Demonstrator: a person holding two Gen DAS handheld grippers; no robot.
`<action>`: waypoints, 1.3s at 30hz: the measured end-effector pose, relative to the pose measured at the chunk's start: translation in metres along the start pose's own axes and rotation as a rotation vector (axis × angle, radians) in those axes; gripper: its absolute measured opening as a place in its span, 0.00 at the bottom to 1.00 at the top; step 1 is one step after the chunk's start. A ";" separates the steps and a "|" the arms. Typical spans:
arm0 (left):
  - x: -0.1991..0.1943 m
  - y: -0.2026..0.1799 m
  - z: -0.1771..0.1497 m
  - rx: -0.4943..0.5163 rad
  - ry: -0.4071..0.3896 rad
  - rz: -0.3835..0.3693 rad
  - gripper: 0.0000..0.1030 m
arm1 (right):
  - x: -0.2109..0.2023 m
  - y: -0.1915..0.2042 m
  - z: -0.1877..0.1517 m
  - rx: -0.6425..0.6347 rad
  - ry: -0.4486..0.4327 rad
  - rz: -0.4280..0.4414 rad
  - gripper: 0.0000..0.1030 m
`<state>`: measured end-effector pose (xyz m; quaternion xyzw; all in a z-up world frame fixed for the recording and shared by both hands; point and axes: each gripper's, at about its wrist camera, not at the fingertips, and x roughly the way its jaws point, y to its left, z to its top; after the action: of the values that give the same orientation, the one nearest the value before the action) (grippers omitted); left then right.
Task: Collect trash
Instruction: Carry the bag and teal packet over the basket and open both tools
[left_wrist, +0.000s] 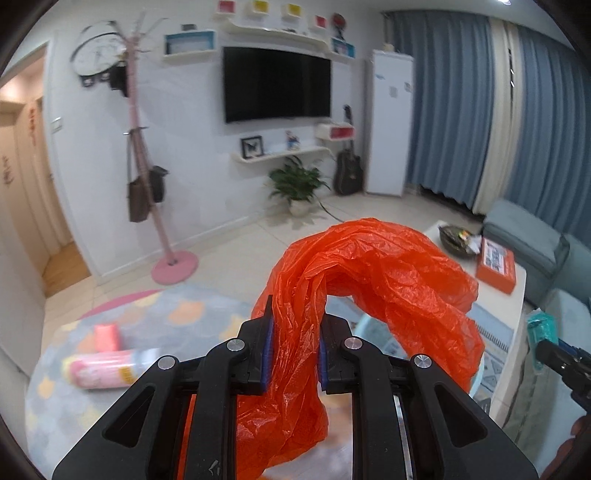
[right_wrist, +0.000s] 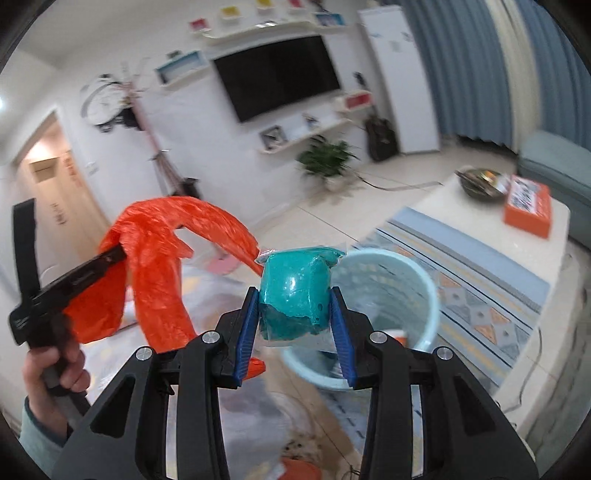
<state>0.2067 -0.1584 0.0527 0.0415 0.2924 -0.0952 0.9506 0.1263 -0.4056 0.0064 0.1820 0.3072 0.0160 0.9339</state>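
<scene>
Clamping a crumpled orange plastic bag between its pads, left gripper held in a hand, right gripper grasping a teal wrapped packet just above a pale blue bin, white tabletop to the right.

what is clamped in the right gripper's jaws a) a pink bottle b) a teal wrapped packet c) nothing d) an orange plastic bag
b: in the right wrist view the right gripper has its blue pads pressed on the teal wrapped packet, above the pale blue basket.
</scene>
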 end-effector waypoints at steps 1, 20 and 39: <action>0.008 -0.007 -0.001 0.014 0.011 -0.001 0.16 | 0.012 -0.008 0.000 0.018 0.020 -0.023 0.34; 0.163 -0.115 -0.014 0.142 0.343 -0.127 0.67 | 0.130 -0.074 -0.003 0.084 0.217 -0.214 0.57; 0.078 -0.082 -0.030 0.109 0.356 -0.278 0.70 | 0.058 -0.029 -0.010 0.030 0.128 -0.128 0.60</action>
<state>0.2362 -0.2462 -0.0180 0.0684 0.4528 -0.2322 0.8581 0.1655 -0.4208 -0.0442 0.1743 0.3773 -0.0366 0.9088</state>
